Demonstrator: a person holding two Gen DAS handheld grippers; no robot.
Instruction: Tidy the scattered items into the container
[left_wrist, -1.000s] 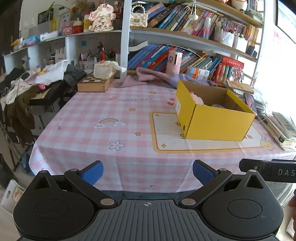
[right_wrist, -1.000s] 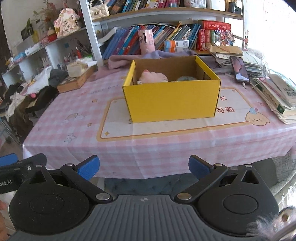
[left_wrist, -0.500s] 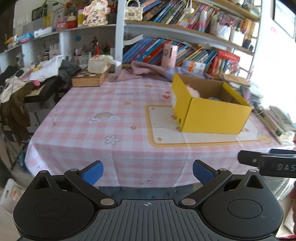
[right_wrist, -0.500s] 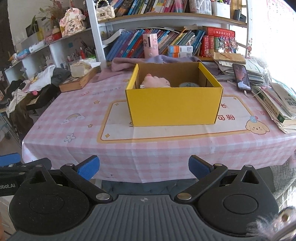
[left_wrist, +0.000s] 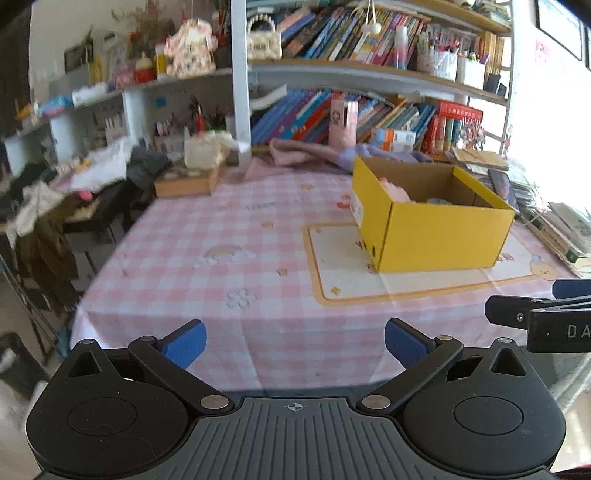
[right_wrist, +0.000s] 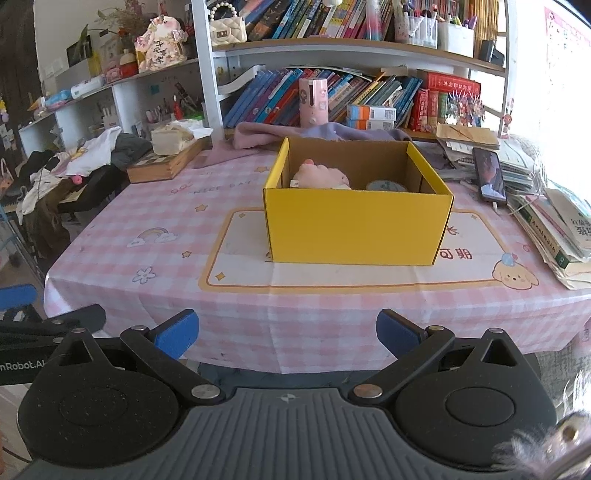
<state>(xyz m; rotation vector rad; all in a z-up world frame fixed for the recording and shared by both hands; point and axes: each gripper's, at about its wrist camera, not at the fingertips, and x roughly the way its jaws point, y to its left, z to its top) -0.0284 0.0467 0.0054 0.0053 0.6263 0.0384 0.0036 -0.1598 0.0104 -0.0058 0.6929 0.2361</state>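
Observation:
A yellow cardboard box stands open on a cream mat on the pink checked table; it also shows in the left wrist view. Inside lie a pink plush item and a round grey-blue item. My left gripper is open and empty, off the table's near edge, left of the box. My right gripper is open and empty, off the near edge, in front of the box. The right gripper's side shows in the left wrist view.
A wooden box with a tissue pack sits at the back left. Purple cloth lies behind the yellow box. Stacked books and a phone line the right edge. Bookshelves stand behind. A chair with clothes is at left.
Both grippers have pulled back from the table and risen a little; the box looks smaller and farther. Both stay open and empty.

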